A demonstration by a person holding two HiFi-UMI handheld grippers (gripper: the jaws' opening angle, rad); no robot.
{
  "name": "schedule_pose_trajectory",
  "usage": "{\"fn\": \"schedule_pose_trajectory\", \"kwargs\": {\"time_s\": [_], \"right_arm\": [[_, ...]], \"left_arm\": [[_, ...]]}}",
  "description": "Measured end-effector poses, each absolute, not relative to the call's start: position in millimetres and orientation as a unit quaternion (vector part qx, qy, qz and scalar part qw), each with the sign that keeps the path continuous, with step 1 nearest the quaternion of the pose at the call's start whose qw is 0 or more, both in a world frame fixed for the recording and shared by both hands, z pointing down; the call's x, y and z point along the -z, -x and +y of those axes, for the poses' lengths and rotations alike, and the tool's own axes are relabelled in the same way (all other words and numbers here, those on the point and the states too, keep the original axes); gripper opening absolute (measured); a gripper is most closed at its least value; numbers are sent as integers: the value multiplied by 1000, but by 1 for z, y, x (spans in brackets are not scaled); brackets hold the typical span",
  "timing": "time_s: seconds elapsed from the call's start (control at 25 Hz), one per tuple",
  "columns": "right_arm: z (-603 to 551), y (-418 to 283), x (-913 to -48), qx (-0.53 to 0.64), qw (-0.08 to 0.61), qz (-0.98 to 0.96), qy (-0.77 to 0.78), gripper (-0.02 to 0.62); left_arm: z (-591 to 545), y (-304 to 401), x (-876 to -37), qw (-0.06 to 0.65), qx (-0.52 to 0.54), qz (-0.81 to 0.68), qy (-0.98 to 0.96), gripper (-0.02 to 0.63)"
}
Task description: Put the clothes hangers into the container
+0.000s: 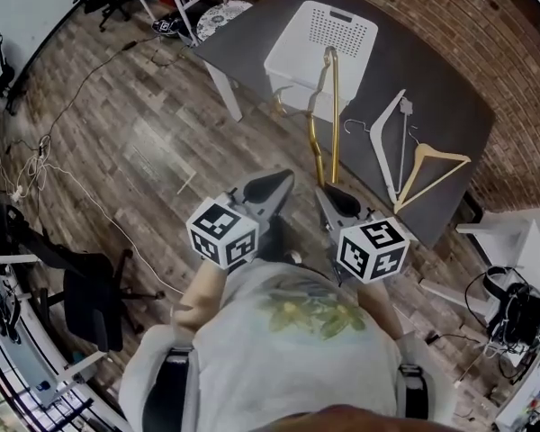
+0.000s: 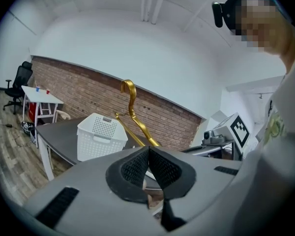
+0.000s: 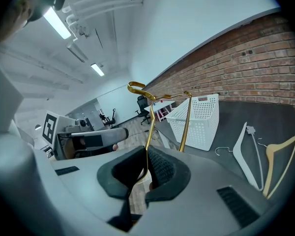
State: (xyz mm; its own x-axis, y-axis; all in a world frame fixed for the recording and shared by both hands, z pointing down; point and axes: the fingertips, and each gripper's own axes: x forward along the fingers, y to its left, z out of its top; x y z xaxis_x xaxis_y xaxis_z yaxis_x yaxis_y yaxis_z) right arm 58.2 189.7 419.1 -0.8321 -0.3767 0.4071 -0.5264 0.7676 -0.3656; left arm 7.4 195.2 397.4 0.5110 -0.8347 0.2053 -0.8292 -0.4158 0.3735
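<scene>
- Left hand-held gripper (image 2: 148, 150): jaws closed together, empty, idle just left of the right one.
- Container (image 1: 288, 61): white basket on desk (image 1: 423, 70), ahead of both.
- Right hand-held gripper (image 3: 145, 163): clamped on gold hanger (image 3: 148, 127), which is held clear of the desk, far end by the container.
- Step looks like carry-over; next, lift it over the rim and let go.
- White hanger (image 1: 384, 142), wooden hanger (image 1: 438, 164): on desk ahead-right, still to do.

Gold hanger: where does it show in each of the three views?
Head view: the gold hanger sits top centre, running from the right gripper up to the white basket.
Left gripper view: centre, hook up, right of the white basket.
Right gripper view: centre, rising from the shut jaws, left of the white basket.
Shared landmark: the white basket.
</scene>
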Motion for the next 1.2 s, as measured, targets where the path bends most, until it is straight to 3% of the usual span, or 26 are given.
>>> {"fn": "schedule_pose_trajectory", "kwargs": {"time_s": [0.68, 1.2], "right_arm": [[43, 9, -421, -244, 172, -912, -283, 40], [-9, 34, -444, -237, 232, -895, -299, 40]], "left_arm": [[51, 69, -395, 228, 0, -456, -860, 31], [-1, 117, -406, 242, 4, -432, -869, 31]]}}
